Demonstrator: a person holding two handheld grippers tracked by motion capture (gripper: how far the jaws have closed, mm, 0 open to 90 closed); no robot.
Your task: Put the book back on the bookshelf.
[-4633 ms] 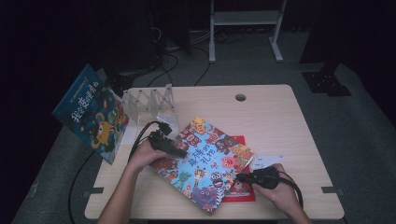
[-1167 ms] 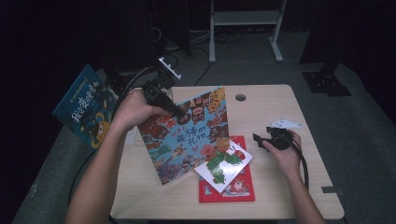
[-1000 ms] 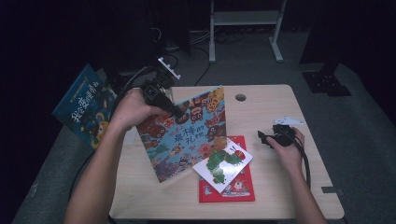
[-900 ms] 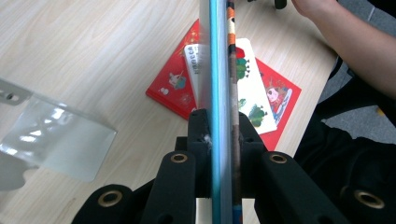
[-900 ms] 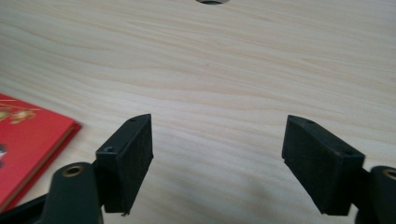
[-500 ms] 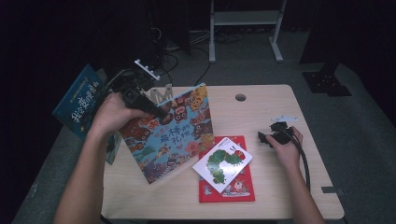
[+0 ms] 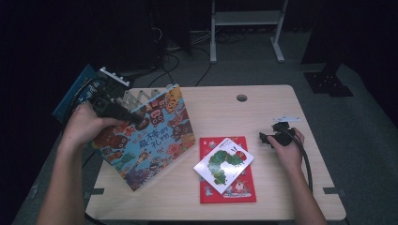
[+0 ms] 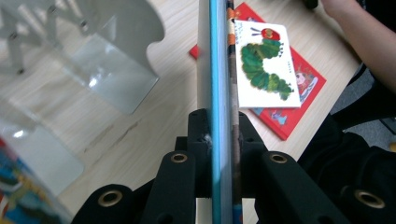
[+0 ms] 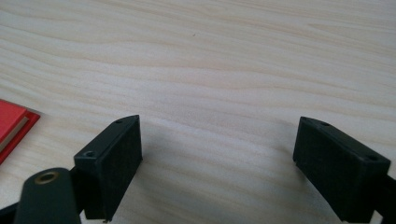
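A colourful picture book [image 7: 150, 138] stands tilted with its lower corner on the table, and my left gripper [image 7: 133, 117] is shut on its upper edge. The left gripper view looks down the book's blue spine [image 8: 218, 65], clamped between the jaws of the left gripper [image 8: 219, 128]. Just behind the book is a clear acrylic book rack [image 7: 141, 95] [image 8: 109, 56]. A white caterpillar book [image 7: 223, 162] [image 8: 264, 65] lies on a red book [image 7: 234, 187] [image 8: 303, 88] at mid-table. My right gripper [image 7: 264, 138] [image 9: 217, 163] rests open on bare wood to the right.
A blue book [image 7: 77, 91] leans at the rack's far left, past the table's left edge. A round cable hole [image 7: 241, 98] is near the back edge. The red book's corner [image 9: 11, 123] shows left of the right jaws. Cables trail from both grippers.
The picture book, flat on the table earlier, was lifted by my left gripper and carried left toward the rack. The right gripper left the book and settled at the right.
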